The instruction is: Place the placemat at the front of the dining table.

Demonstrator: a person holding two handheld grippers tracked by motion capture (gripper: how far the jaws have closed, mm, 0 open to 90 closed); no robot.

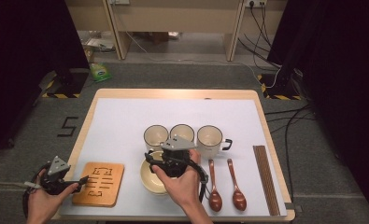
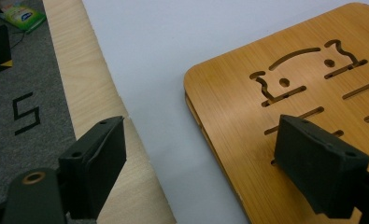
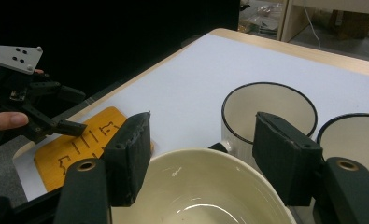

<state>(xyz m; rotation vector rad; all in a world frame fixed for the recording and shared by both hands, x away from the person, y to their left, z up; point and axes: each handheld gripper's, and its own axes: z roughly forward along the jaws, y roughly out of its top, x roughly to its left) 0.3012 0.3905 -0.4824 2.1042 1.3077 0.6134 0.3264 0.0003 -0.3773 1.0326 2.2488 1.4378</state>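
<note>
right gripper (image 3: 201,154) has its jaws spread wide, nothing pinched, hanging right over the near rim of the cream bowl (image 3: 196,186). just past the jaws sits a black-rimmed mug (image 3: 268,109), with two more mugs in a row beside it, the last one (image 1: 209,140) showing its handle. off to the bowl's right lie two brown spoons (image 1: 215,196) and, further out, chopsticks (image 1: 265,179). left gripper (image 2: 201,163) is spread open too, empty: one jaw over the wooden trivet (image 2: 285,116), the other out over the table edge (image 2: 86,84). the trivet sits near the bowl's left side, on the white mat (image 1: 121,121).
</note>
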